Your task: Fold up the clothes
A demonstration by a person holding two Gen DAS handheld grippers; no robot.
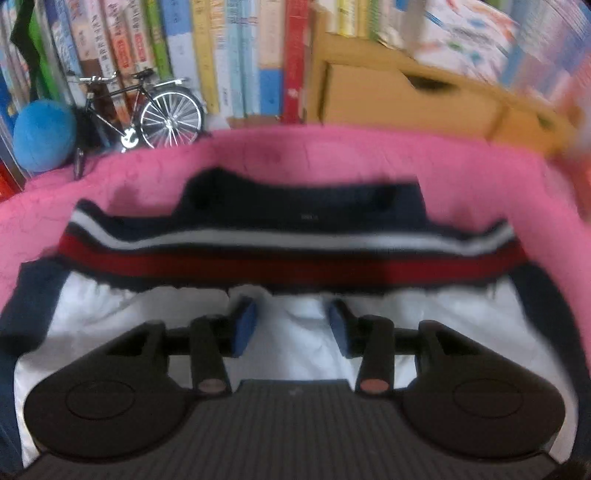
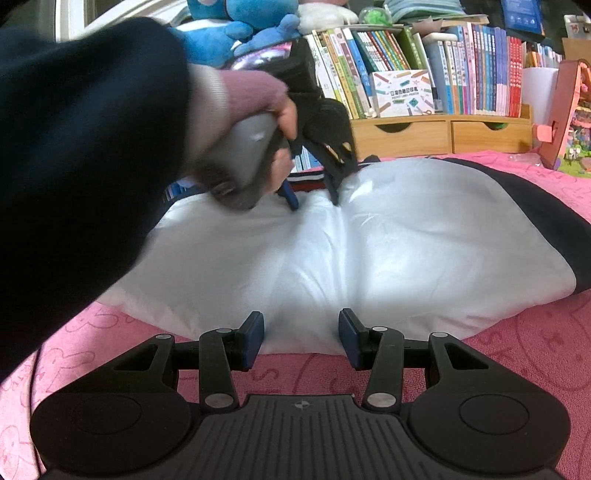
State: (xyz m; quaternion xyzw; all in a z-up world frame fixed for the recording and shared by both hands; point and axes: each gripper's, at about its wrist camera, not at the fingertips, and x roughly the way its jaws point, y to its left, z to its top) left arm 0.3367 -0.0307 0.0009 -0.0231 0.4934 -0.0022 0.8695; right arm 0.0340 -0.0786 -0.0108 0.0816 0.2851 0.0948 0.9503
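Observation:
A garment with a white body [image 2: 406,251], navy sleeves [image 2: 535,206] and a navy, white and red striped band [image 1: 295,258] lies flat on a pink cloth [image 2: 517,350]. My left gripper [image 1: 291,325] points down over the white body just short of the striped band. Its jaws stand apart and grip nothing. From the right wrist view, the left gripper [image 2: 314,203] has its tips down at the far part of the white fabric. My right gripper [image 2: 301,338] is open at the garment's near edge, which lies between its fingers without being pinched.
A person's dark sleeve [image 2: 74,166] fills the left of the right wrist view. Behind the pink cloth stand rows of books, a wooden drawer box [image 2: 443,136], a model bicycle [image 1: 147,110], a blue ball [image 1: 42,140], a blue plush toy [image 2: 236,26] and a toy house [image 2: 576,118].

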